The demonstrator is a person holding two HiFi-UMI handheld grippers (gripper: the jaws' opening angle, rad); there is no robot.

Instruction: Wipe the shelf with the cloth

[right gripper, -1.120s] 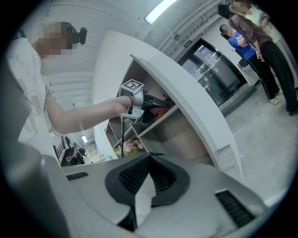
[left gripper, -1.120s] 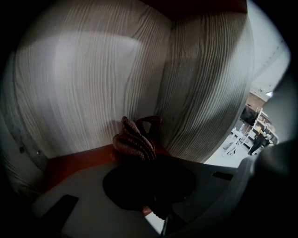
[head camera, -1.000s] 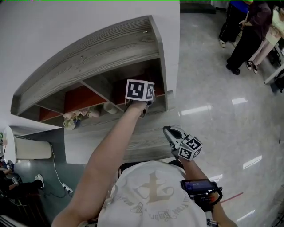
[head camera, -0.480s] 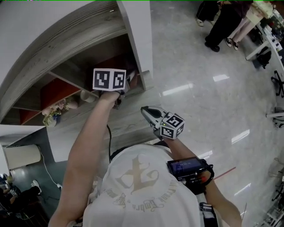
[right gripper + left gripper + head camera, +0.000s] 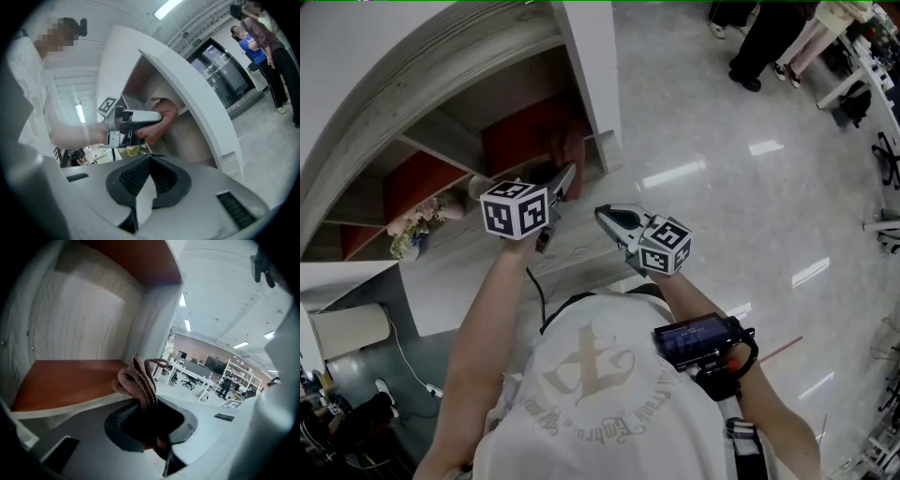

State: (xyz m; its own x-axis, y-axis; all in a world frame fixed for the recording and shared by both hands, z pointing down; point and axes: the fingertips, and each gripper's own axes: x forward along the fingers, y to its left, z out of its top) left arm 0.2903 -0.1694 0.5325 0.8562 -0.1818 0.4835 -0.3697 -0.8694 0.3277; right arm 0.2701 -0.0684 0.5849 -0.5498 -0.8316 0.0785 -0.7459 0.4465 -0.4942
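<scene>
The grey wood-grain shelf (image 5: 412, 89) has red-brown compartments. In the left gripper view the nearest compartment's orange-brown floor (image 5: 70, 380) lies just ahead. My left gripper (image 5: 561, 180) is at the mouth of that right-hand compartment, shut on a bunched reddish-brown cloth (image 5: 569, 148). The cloth (image 5: 138, 380) sticks up from between the jaws of the left gripper (image 5: 143, 401). My right gripper (image 5: 605, 217) is lower and to the right, outside the shelf, shut with nothing in it. From the right gripper (image 5: 149, 157) I see the left gripper (image 5: 136, 117) and the cloth (image 5: 164, 112) beside the shelf's white side panel (image 5: 187, 89).
A bunch of flowers (image 5: 411, 232) and a pale cup (image 5: 480, 186) stand in the compartments further left. Glossy floor (image 5: 741, 187) spreads to the right, with people (image 5: 769, 47) and desks at the far upper right. A white appliance (image 5: 347, 328) is at the lower left.
My left gripper has drawn back out of the compartment towards me, cloth still held. The right gripper has risen slightly and stays shut. The head view has shifted.
</scene>
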